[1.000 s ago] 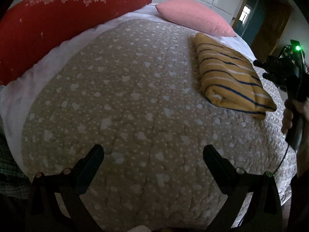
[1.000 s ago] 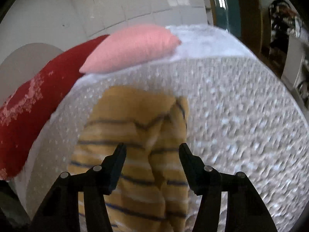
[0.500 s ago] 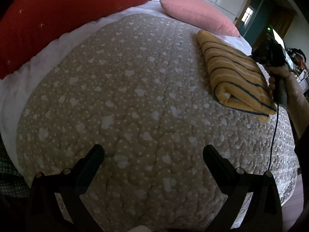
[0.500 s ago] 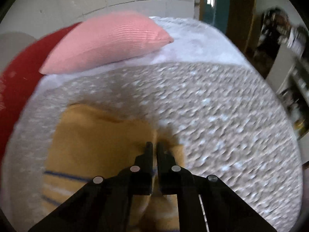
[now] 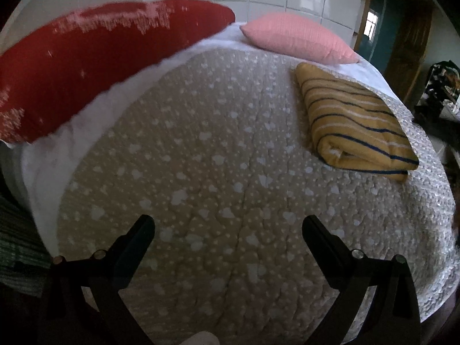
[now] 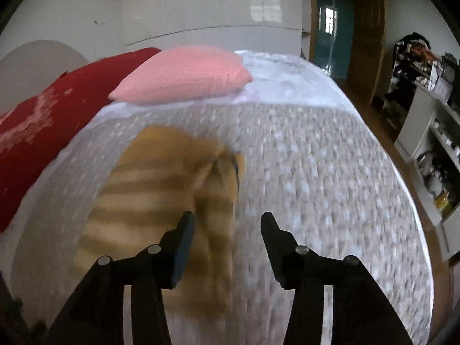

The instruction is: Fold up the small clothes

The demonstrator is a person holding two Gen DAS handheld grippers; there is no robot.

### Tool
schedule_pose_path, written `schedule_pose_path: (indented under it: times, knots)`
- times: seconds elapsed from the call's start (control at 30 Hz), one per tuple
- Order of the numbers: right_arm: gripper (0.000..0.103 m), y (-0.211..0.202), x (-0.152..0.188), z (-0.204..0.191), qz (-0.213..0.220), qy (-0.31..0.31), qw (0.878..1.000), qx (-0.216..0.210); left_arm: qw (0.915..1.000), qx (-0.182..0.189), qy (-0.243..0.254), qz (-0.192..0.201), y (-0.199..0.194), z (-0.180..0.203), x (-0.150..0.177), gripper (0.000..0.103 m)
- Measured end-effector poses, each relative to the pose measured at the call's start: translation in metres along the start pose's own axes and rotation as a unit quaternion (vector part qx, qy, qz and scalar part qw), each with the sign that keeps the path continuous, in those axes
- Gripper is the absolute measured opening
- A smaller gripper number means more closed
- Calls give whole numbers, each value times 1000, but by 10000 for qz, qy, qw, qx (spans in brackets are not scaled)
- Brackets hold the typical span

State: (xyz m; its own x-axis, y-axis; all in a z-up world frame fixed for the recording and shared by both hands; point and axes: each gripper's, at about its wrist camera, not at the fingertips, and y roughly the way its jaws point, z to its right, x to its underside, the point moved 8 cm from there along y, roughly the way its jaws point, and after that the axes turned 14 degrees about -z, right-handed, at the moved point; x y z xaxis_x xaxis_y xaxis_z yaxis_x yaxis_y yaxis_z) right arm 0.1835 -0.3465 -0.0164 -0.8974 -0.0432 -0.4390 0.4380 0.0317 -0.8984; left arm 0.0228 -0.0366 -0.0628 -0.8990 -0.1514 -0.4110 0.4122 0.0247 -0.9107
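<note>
Folded yellow striped garment [image 5: 356,123] lying on the beige quilt [image 5: 218,172], at right of the left wrist view and below the pink pillow [image 5: 299,40]; red pillow [image 5: 100,57] at upper left. Left gripper [image 5: 228,225]: jaws wide apart at the lower edge of the frame, over bare quilt, nothing between them. Right gripper [image 6: 228,218]: jaws have just been opening and stand apart, empty; in its blurred view the garment [image 6: 161,195] lies left of centre, behind the left finger [image 6: 184,235].
</note>
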Motion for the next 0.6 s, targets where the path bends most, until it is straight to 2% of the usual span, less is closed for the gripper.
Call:
schedule_pose_path:
  times: [0.1, 0.27, 0.43, 0.6]
  knots:
    - [65, -8, 52, -5, -131, -89, 9999, -45, 9999, -70, 91, 49, -8, 8, 3, 102]
    - [70, -7, 127, -14, -311, -170, 9993, 90, 9991, 4, 397, -128, -11, 33, 15, 102]
    - [72, -4, 157, -16, -353, -24, 9993, -120, 9972, -49, 732, -173, -14, 59, 24, 102]
    - [74, -13, 160, -13, -154, -1, 9998, -82, 9955, 29, 892, -303, -9, 73, 30, 102]
